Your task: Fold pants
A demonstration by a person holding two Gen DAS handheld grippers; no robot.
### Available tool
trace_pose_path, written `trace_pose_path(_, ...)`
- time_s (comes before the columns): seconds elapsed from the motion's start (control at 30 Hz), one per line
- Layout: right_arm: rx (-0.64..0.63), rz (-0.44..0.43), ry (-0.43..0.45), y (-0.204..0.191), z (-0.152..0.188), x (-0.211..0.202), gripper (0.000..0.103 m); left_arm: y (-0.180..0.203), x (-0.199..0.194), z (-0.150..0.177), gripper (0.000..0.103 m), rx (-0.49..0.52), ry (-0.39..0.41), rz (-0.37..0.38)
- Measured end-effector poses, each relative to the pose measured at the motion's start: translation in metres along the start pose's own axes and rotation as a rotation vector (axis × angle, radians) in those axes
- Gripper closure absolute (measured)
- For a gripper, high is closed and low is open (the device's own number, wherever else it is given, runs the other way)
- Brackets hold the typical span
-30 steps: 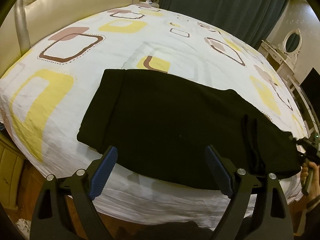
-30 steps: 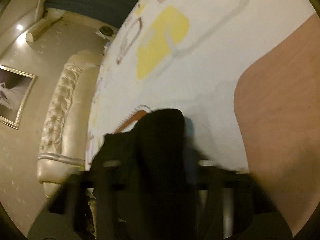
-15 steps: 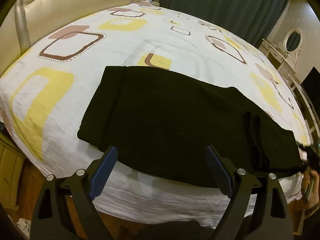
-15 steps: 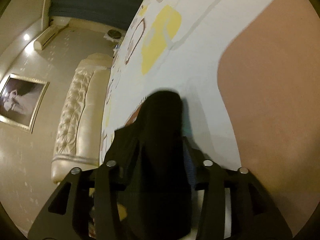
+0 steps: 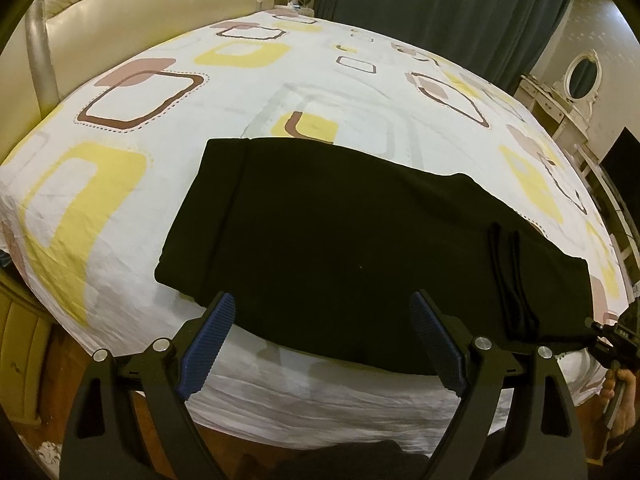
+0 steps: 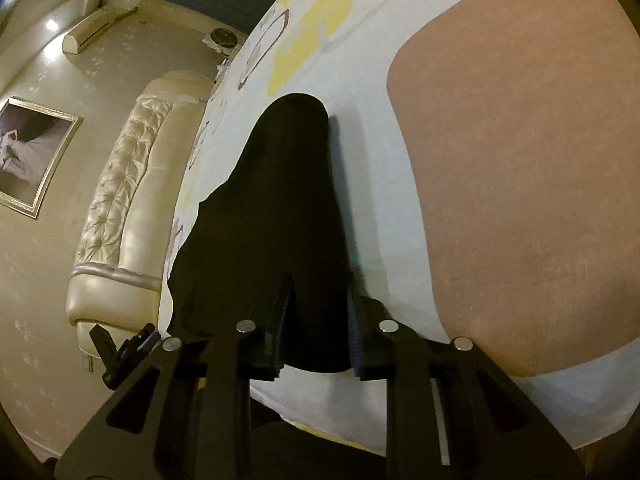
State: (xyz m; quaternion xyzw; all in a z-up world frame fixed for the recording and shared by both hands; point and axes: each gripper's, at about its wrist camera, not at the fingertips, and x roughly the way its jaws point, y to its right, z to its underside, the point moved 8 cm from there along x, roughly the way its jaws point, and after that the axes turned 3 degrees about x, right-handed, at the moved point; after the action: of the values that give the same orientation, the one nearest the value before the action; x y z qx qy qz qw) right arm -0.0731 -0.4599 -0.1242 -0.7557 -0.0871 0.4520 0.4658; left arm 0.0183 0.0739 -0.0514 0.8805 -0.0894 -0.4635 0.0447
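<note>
Black pants lie folded lengthwise across the near side of the bed, one end at the left, the other at the bed's right edge. My left gripper hangs open over their near edge, blue pads apart and nothing between them. My right gripper is closing its jaws on the right end of the pants, with the fabric bunched between both pads. The left wrist view shows that right gripper at the far right edge, a hand behind it.
The pants lie on a white bed sheet with yellow and brown squares. A cream padded headboard stands at the far left, dark curtains behind, and a white dressing table with an oval mirror at the right. Wooden floor shows below the bed.
The right gripper has moved along the bed's right edge with the pants' end, drawing that end out to the right. Its jaws widened, then narrowed on the fabric. The left gripper stayed still.
</note>
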Motion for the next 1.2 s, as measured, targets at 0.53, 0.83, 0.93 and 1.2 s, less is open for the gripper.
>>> trace_pose_path(0.53,-0.054,-0.033,0.019,-0.073,0.012,-0.004,0.048,-0.011,-0.002,0.000,0.015,-0.003,0.022,-0.009)
trace_pose_path(0.83,-0.001,-0.041,-0.021,-0.051,0.018,0.006,0.046,-0.063,0.002,-0.015,0.015,-0.192,0.024,0.123)
trace_pose_path(0.93,-0.003,-0.048,-0.020,-0.051,0.019,0.007,0.045,-0.094,0.010,-0.021,0.015,-0.358,-0.005,0.280)
trace_pose_path(1.2,0.005,-0.070,-0.013,-0.053,0.020,0.008,0.039,-0.140,0.041,-0.035,0.016,-0.435,-0.069,0.409)
